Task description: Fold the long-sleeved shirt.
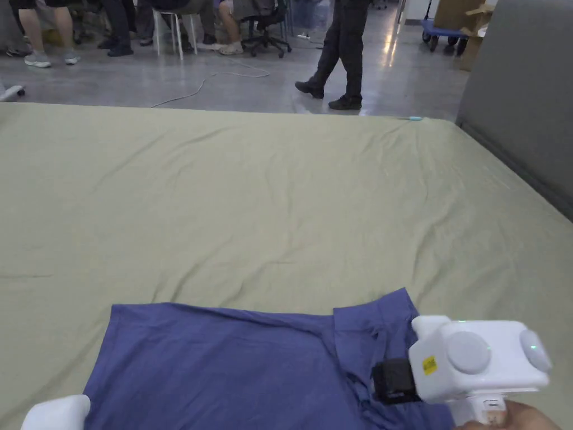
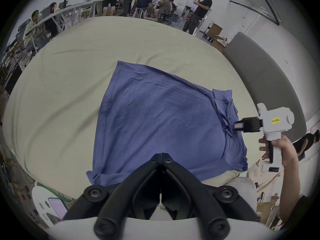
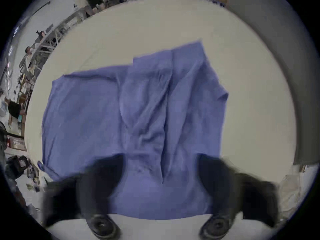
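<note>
The bed sheet (image 1: 268,185) is bare and flat beyond the blue shirt (image 1: 224,364), so a gripper can pass freely there. On the right side, a grey padded headboard (image 1: 526,106) stands along the bed edge and blocks the way.

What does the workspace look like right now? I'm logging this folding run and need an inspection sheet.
Surface: bed sheet, olive, lightly wrinkled.
Job's things: blue shirt, lying partly folded near the front edge, bunched creases on its right side.
Clutter: nothing seen.
Grippers: left gripper shut, empty, over the shirt; right gripper open, over the creases.
Cables: white cable on the floor.
Surroundings: people beyond the bed, grey panel on the right.
</note>
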The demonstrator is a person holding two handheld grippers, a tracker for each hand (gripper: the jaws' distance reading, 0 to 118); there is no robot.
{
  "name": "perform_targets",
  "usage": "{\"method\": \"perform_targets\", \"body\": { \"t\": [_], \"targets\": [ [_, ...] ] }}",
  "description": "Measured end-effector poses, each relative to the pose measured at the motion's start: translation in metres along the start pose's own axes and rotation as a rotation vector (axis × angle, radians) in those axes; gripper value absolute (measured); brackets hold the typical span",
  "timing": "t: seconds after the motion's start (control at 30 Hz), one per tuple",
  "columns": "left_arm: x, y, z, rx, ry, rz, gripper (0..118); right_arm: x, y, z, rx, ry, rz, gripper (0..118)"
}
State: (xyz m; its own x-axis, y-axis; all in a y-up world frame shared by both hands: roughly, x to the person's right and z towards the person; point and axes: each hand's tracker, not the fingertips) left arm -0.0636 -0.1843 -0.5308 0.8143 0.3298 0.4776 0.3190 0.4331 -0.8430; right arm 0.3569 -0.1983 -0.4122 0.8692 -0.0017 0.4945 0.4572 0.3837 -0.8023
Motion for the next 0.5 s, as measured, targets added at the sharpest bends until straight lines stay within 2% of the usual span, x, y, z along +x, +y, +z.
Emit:
{"method": "perform_targets", "body": {
  "t": [0.03,0.13,0.17,0.2,0.23,0.27,0.33,0.37,0.4,0.43,0.47,0.5],
  "targets": [
    [-0.001,0.000,0.000,0.000,0.005,0.002,0,0.001,-0.004,0.018,0.063,0.022,-0.013,118],
    [-0.004,-0.001,-0.004,-0.008,0.015,0.003,0,-0.001,-0.023,0.039,0.077,0.126,-0.057,116],
    [-0.006,0.000,-0.007,-0.016,0.017,0.005,0,-0.002,-0.032,0.039,0.088,0.152,-0.069,102],
    [-0.006,0.000,-0.010,-0.026,0.024,0.005,0,-0.003,-0.040,0.037,0.095,0.169,-0.059,70],
    [-0.007,0.000,-0.014,-0.039,0.041,0.008,0,-0.008,-0.047,0.032,0.082,0.162,-0.038,15],
    [-0.008,0.003,-0.019,-0.047,0.054,0.012,0,-0.014,-0.055,0.024,0.059,0.141,-0.035,0],
    [-0.011,0.011,-0.026,-0.052,0.049,0.020,0,-0.013,-0.063,0.016,0.046,0.150,-0.054,0],
    [-0.012,0.018,-0.030,-0.053,0.044,0.025,0,-0.013,-0.063,0.014,0.041,0.201,-0.060,0],
    [-0.015,0.033,-0.036,-0.046,0.035,0.028,7,-0.011,-0.065,0.013,0.037,0.232,-0.082,0],
    [-0.016,0.047,-0.041,-0.025,0.039,0.015,35,-0.010,-0.066,0.013,0.037,0.231,-0.094,0],
    [-0.020,0.068,-0.051,0.018,0.047,-0.016,98,-0.009,-0.067,0.012,0.038,0.226,-0.096,0],
    [-0.025,0.094,-0.068,0.030,0.075,-0.030,118,-0.007,-0.065,0.015,0.037,0.224,-0.097,0]
  ]
}}
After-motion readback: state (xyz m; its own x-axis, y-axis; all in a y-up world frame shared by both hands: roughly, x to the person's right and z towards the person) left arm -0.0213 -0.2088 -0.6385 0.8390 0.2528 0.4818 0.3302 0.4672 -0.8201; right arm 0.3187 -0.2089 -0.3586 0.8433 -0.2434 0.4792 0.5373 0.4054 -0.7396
